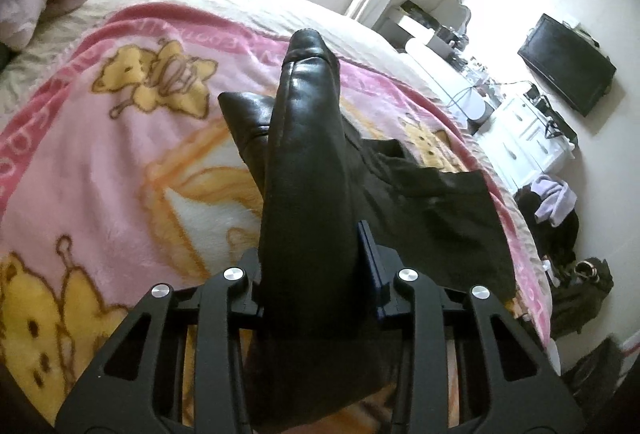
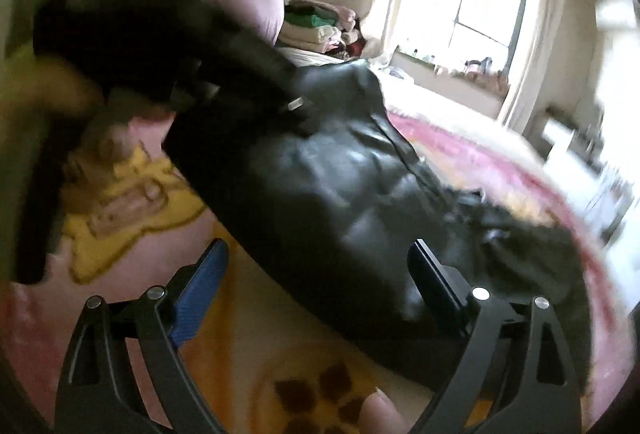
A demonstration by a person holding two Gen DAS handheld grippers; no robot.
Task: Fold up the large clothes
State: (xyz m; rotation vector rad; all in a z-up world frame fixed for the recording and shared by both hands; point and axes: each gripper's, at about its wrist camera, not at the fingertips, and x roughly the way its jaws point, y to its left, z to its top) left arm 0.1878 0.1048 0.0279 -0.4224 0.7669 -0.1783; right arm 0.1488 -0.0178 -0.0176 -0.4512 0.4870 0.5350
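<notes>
From the left wrist, a black leather jacket ran lengthwise away from the camera over a pink cartoon blanket on the bed. The left gripper, tilted downward, pinched a thick fold of it.

From the right wrist, blurred, the jacket lay diagonally. The right gripper gaped wide, holding nothing. The left gripper loomed upper left.

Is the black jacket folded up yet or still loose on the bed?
Still loose. The left gripper pinches a bunched part of the black jacket, lifting it, while the rest sprawls rumpled over the pink blanket.
</notes>
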